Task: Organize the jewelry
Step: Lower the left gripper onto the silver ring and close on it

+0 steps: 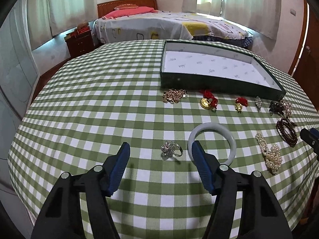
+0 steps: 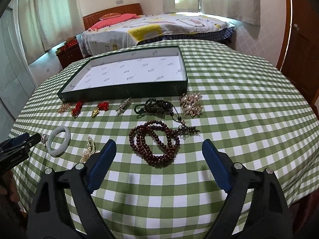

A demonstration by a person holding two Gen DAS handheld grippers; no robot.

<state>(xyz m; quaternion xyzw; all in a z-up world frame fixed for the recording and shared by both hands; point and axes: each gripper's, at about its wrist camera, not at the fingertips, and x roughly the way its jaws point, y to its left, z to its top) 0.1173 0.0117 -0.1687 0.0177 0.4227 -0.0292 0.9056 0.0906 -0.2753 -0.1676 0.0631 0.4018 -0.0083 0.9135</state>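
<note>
My left gripper (image 1: 161, 145) hangs open low over the green checked tablecloth. A silver flower ring (image 1: 171, 151) lies just beyond and between its blue fingertips, untouched. A white bangle (image 1: 229, 137) rests behind the right finger. My right gripper (image 2: 159, 142) is open too, its fingers wide on either side of a dark red bead string (image 2: 155, 147) lying on the cloth. Further back stands a shallow green box (image 2: 123, 93) with a white lining and nothing in it. The left gripper's tip (image 2: 20, 141) shows at the left edge of the right wrist view.
In front of the box lie a gold cluster (image 1: 175, 95), two red-and-gold charms (image 1: 208, 100), a crystal brooch (image 1: 258, 101), a black cord bracelet (image 2: 155, 105) and a pearl brooch (image 2: 191, 103). A pearl piece (image 1: 271, 155) lies right of the bangle. A bed (image 2: 159, 25) stands behind the table.
</note>
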